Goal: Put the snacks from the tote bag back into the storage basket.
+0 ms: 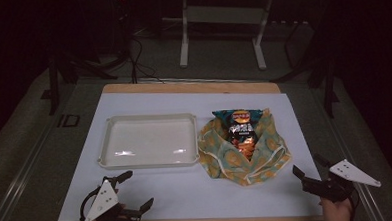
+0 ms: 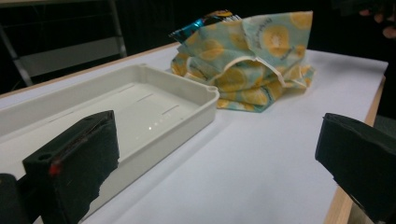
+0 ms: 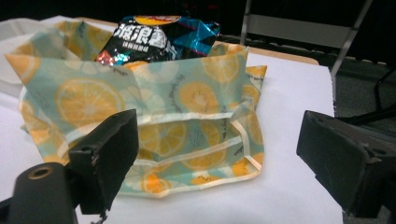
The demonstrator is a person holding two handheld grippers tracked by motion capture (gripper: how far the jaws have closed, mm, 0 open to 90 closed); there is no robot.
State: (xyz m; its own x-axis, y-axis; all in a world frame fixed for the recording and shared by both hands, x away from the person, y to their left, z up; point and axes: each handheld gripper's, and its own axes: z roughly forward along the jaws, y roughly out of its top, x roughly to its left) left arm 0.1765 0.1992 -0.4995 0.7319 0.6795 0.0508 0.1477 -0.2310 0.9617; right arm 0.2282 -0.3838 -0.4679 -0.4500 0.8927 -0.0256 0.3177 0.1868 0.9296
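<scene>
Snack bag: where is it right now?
In the high view the snack bag lies right of centre, half wrapped in the orange-print cloth, just right of the white tray.

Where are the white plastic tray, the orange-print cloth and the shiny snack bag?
white plastic tray (image 1: 110, 144), high view, its left rim.
orange-print cloth (image 1: 271, 144), high view, right fold.
shiny snack bag (image 3: 159, 39), right gripper view, printed front.

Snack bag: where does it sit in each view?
High view: snack bag right of centre, lying in the orange-print cloth.
Left gripper view: its top pokes above the cloth at upper centre.
Right gripper view: upper left of centre, behind the cloth's front fold.
Shared landmark: the cloth.
</scene>
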